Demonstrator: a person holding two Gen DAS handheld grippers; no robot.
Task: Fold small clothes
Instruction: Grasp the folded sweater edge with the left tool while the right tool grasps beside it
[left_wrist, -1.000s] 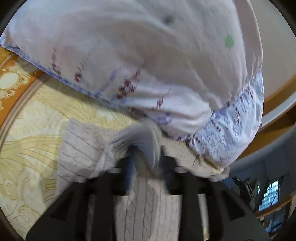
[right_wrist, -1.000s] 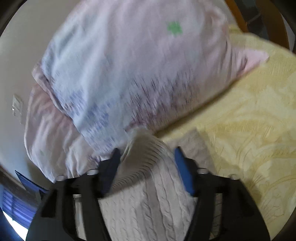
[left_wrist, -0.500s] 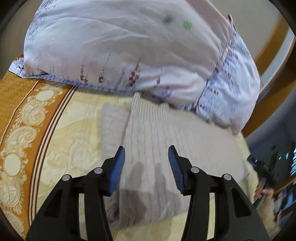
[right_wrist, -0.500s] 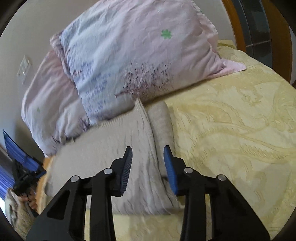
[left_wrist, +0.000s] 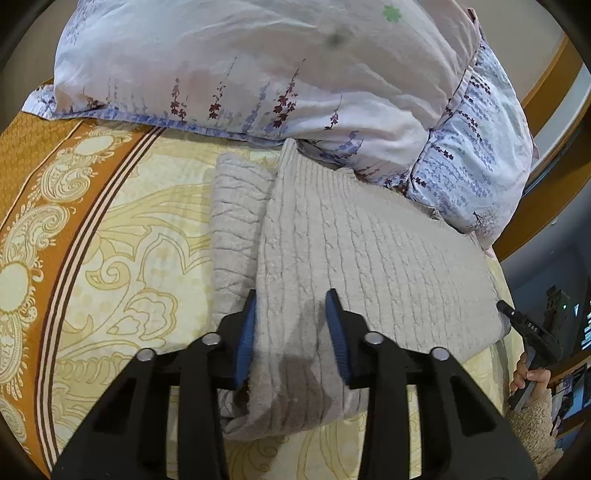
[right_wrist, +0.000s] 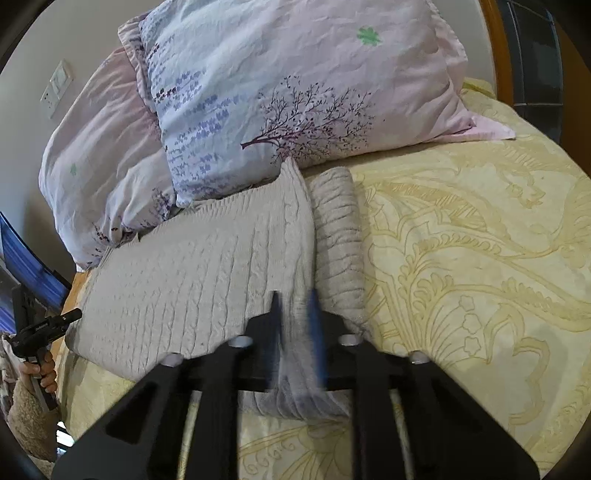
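- Yellow patterned bedspread (right_wrist: 480, 258) is covering the bed and serving as the folding surface, flat and wide enough for the garment.
- Floral pillows (left_wrist: 258, 66) are leaning at twelve o'clock, so the knit is lying just in front of them, its top edge touching them.
- Beige cable-knit sweater (left_wrist: 369, 243) is lying folded, one sleeve (left_wrist: 236, 221) tucked alongside at nine o'clock.
- Left hand-held gripper (left_wrist: 291, 325) has just been closing; its jaws are straddling the near hem, part open, pads not clearly pressing.
- Right hand-held gripper (right_wrist: 295, 321) has just been closing and is pinching a ridge of hem, probably readying the next fold.
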